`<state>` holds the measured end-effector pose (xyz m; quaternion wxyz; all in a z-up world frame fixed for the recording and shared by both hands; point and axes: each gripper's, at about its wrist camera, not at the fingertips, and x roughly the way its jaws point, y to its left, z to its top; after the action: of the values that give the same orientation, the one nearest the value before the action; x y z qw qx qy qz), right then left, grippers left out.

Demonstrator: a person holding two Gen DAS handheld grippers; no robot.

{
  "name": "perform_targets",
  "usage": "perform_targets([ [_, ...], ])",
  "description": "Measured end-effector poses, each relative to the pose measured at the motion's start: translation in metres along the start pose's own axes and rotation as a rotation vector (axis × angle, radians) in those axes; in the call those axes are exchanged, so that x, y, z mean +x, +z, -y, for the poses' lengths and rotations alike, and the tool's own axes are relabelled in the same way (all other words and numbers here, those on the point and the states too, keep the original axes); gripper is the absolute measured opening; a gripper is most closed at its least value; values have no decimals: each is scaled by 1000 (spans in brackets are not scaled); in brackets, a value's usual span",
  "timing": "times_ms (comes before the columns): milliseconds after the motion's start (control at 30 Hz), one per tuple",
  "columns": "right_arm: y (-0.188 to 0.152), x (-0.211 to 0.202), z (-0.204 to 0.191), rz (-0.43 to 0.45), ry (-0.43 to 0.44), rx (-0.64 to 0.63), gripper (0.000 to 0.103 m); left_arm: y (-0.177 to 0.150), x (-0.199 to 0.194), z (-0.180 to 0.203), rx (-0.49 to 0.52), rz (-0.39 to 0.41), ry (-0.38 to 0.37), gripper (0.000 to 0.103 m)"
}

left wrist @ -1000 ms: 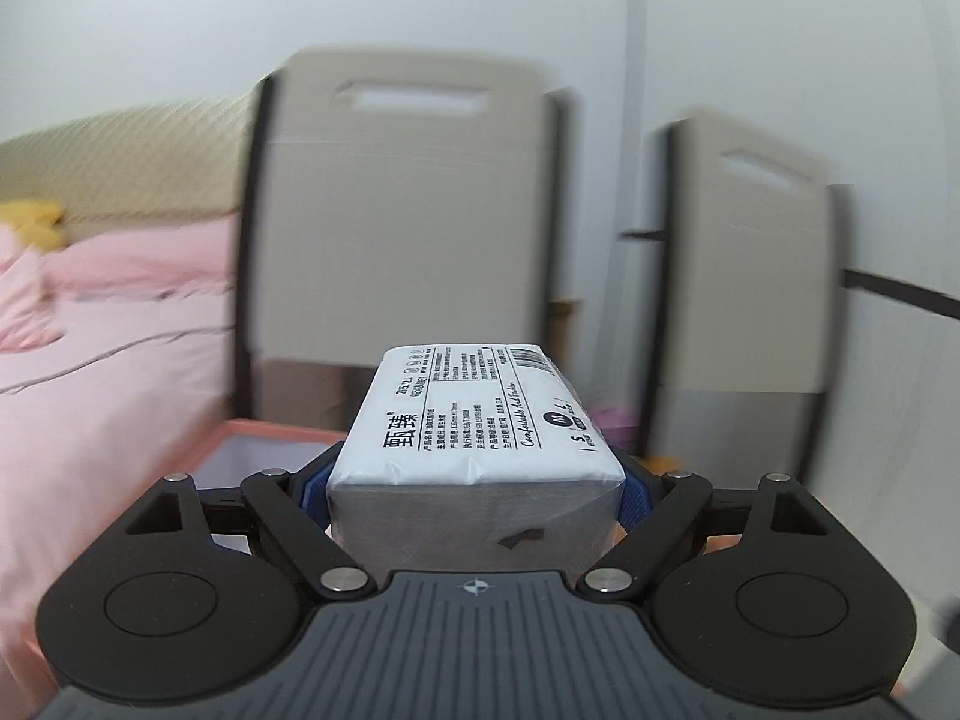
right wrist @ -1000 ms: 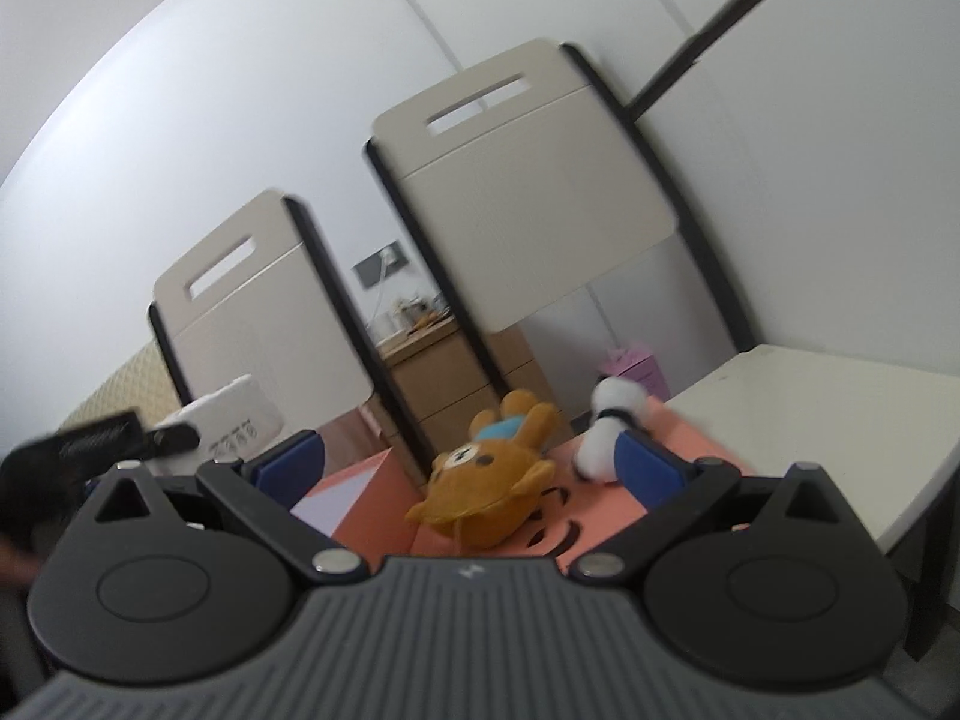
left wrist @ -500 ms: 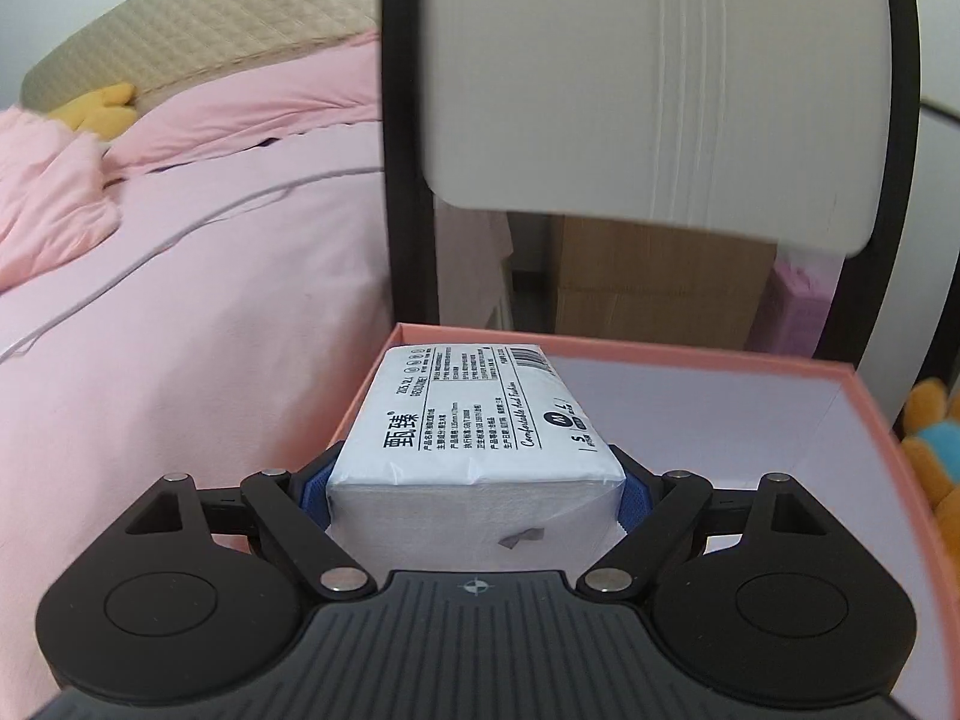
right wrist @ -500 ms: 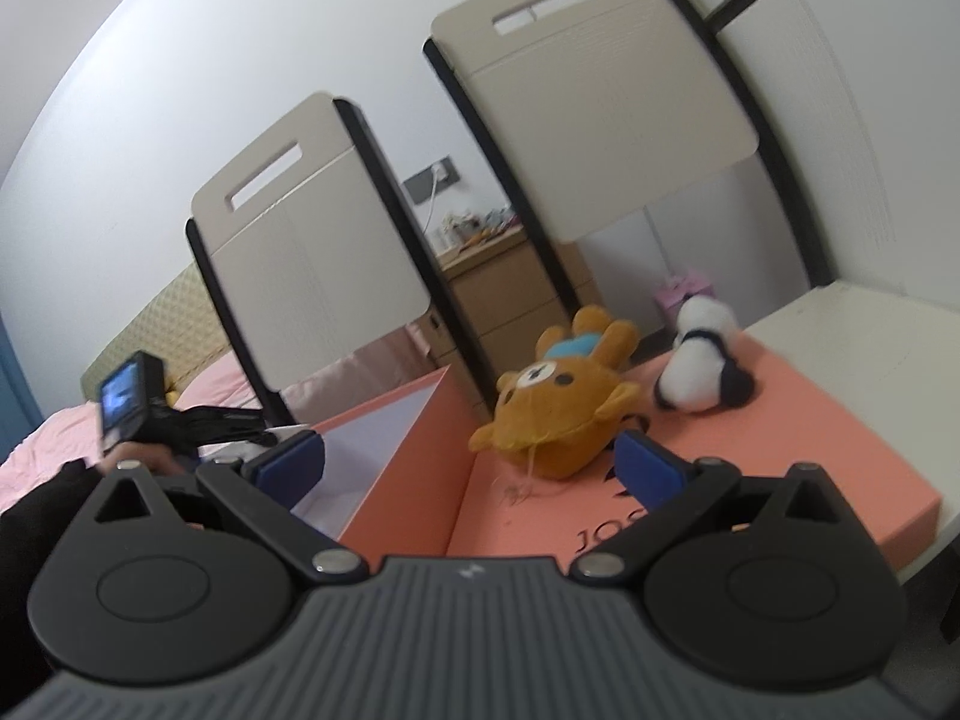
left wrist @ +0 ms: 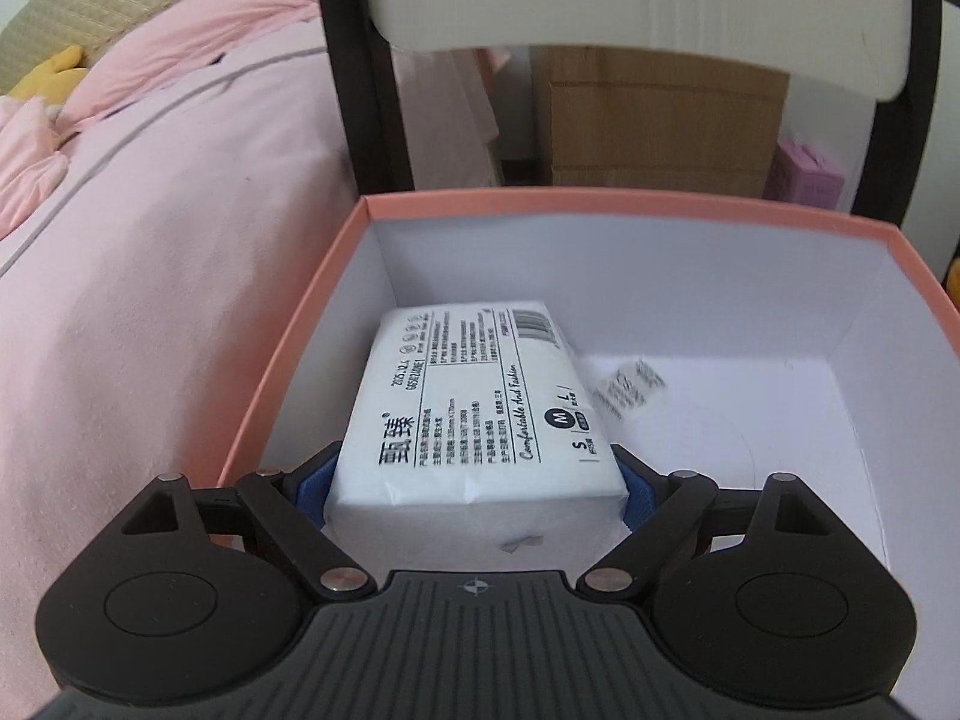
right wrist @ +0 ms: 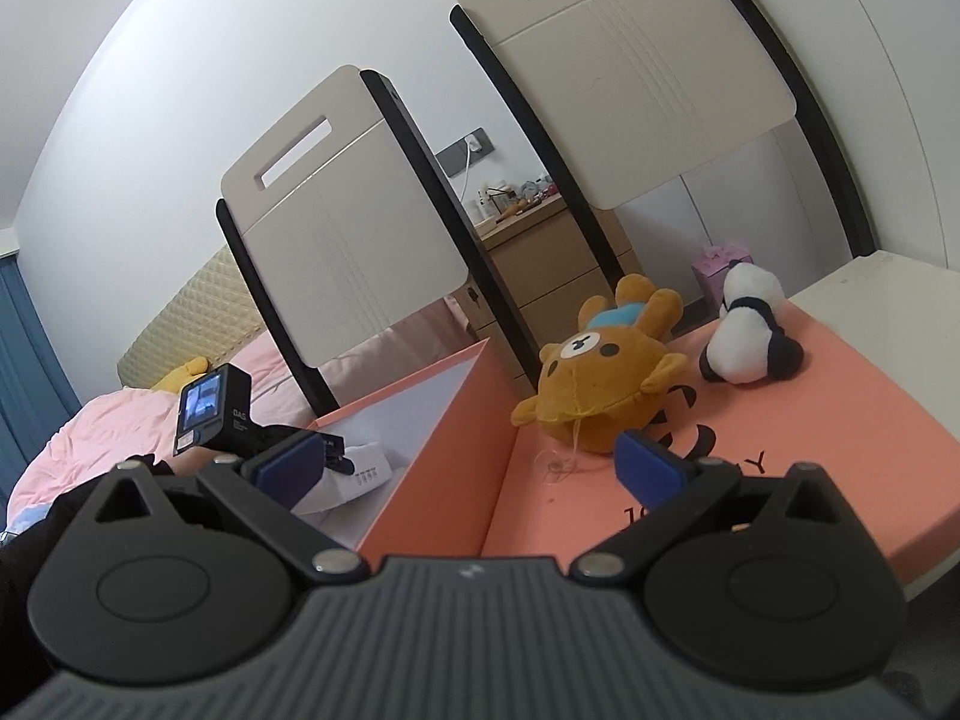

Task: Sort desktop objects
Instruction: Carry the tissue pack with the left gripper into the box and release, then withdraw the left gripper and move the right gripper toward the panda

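Note:
A white tissue pack with black print lies inside the open salmon box, near its left wall. My left gripper points down into the box. Its jaws are opening, with the near end of the pack still between the blue pads, which no longer clamp it. From the right wrist view the same pack shows low in the box. My right gripper hangs open and empty in front of a brown bear plush and a panda plush.
Both plush toys lie on the flat salmon lid, which rests on a white table. Two beige chair backs stand behind the box. A pink bed fills the left side. A wooden drawer unit stands at the wall.
My left gripper swung down from facing the chairs to over the box. The pack has sunk from between the pads into the box. The right view shifted a little towards the plush toys.

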<state>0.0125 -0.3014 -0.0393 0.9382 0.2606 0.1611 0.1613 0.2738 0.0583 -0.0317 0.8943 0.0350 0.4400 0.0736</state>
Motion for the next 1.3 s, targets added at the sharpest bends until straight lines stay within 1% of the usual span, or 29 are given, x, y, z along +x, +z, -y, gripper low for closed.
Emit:
perform_targets([
  [67, 0, 1, -1, -5, 4, 4, 103, 0, -4, -1, -11, -15, -18, 91],
  [133, -1, 2, -3, -6, 3, -1, 103, -1, -9, -5, -29, -8, -34, 92],
  [233, -2, 3, -6, -4, -3, -19, 103, -5, -33, -12, -71, 38, -63, 92],
  [333, -4, 2, -13, 10, -22, -63, 103, -12, -63, -12, -74, 109, -60, 92],
  [400, -5, 2, -17, 18, -34, -87, 103, -21, -85, -11, -85, 156, -76, 93],
  [500, -8, 4, -22, 22, -53, -113, 103, -40, -112, -10, -124, 214, -156, 95],
  [533, -9, 4, -24, 25, -60, -124, 103, -45, -119, -8, -122, 222, -168, 95],
  [600, -10, 4, -28, 31, -72, -146, 103, -56, -130, -4, -117, 239, -164, 95],
  [700, -13, 4, -32, 38, -78, -169, 103, -75, -146, -3, -138, 285, -184, 96],
  [800, -16, 2, -36, 49, -84, -188, 103, -97, -163, -1, -137, 351, -192, 100],
  [867, -17, 2, -37, 53, -87, -193, 103, -114, -172, 3, -117, 407, -189, 103],
  [933, -17, 2, -38, 57, -89, -198, 103, -129, -177, 8, -86, 451, -194, 103],
  [1067, -19, 3, -41, 62, -99, -217, 103, -151, -185, 9, -94, 500, -206, 103],
  [1300, -23, 7, -46, 86, -115, -239, 103, -178, -188, -1, -114, 576, -216, 103],
])
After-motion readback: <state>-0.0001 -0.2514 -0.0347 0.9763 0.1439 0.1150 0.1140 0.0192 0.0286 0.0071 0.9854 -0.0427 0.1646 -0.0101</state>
